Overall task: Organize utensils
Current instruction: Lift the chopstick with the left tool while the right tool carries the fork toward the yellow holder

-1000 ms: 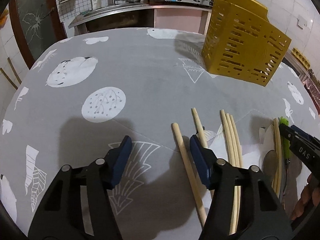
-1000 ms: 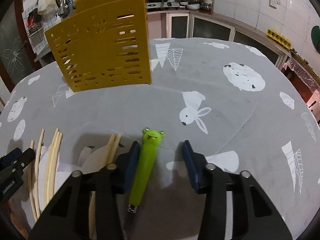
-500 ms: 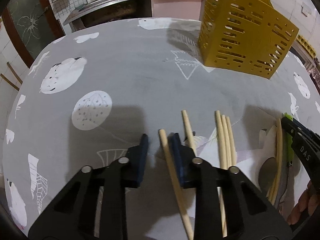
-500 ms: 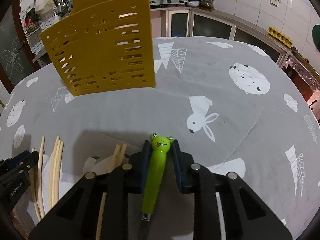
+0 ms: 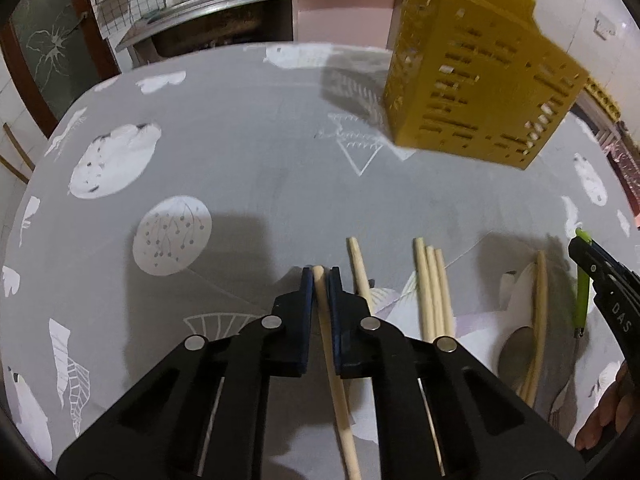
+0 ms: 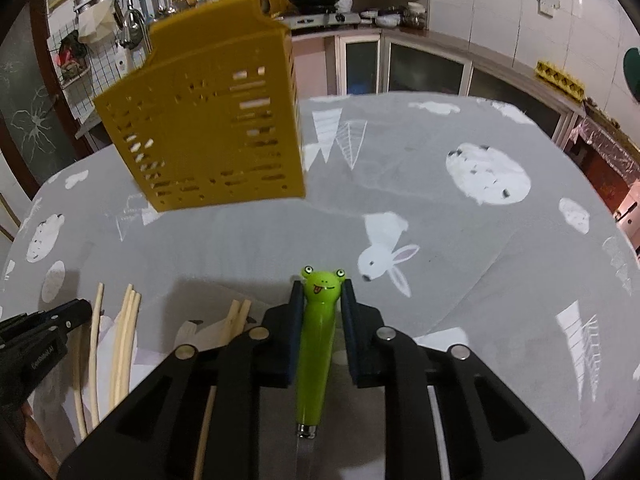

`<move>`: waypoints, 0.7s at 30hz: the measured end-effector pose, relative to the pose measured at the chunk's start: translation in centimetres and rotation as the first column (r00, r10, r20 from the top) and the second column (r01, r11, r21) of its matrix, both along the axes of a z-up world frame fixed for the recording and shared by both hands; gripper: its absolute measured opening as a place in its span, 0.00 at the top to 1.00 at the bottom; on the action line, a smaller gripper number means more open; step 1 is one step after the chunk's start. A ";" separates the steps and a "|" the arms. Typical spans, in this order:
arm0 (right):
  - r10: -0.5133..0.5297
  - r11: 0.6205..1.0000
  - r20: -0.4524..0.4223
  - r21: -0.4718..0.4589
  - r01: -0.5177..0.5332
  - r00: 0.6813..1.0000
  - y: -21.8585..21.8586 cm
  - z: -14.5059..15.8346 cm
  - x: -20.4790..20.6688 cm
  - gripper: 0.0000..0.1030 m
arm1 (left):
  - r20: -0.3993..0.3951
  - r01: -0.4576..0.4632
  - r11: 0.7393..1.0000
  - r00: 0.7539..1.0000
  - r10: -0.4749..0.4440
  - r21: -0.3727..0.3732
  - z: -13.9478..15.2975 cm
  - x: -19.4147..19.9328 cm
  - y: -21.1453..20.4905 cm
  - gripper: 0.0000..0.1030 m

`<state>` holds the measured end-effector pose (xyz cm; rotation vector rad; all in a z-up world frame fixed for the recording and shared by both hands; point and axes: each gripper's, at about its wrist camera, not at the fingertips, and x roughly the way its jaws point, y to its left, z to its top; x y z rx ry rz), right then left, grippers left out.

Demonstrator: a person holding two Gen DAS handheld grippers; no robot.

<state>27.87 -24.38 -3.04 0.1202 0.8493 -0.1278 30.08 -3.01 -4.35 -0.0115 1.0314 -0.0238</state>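
Note:
My left gripper (image 5: 319,276) is shut on one pale wooden chopstick (image 5: 334,368) that lies on the grey tablecloth. More chopsticks (image 5: 433,292) lie just right of it, and a spoon (image 5: 516,356) further right. My right gripper (image 6: 322,289) is shut on the green frog-headed utensil handle (image 6: 317,340), frog face pointing away. The yellow slotted utensil holder (image 6: 208,128) stands upright beyond both grippers; in the left wrist view the holder (image 5: 476,88) is at the far right. The right gripper's tip (image 5: 600,276) shows at the right edge of the left wrist view.
The round table (image 6: 460,220) carries a grey cloth printed with white rabbits and trees. Behind it runs a kitchen counter (image 6: 400,28) with pots and a stove. A hand (image 5: 608,408) shows at the right edge. Loose chopsticks (image 6: 124,344) lie left of the right gripper.
Both grippers closed: the left on the single chopstick, the right on the green frog handle. Both have edged slightly forward along the table.

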 end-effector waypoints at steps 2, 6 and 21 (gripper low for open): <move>-0.003 1.000 0.026 0.003 0.003 1.000 -0.3 0.7 -0.3 0.82 | 0.031 0.007 1.000 1.000 -0.007 0.002 0.8 -0.3 -0.1 0.94; 0.004 1.000 0.076 0.007 -0.005 0.997 -0.7 2.1 -0.9 0.82 | 0.118 0.029 1.000 0.993 -0.030 0.004 3.2 -1.2 -0.5 0.96; 0.013 0.999 0.335 -0.033 -0.002 0.942 -1.4 7.4 -3.4 0.81 | 0.457 0.097 0.995 0.886 -0.078 -0.018 11.3 -4.1 -0.8 0.96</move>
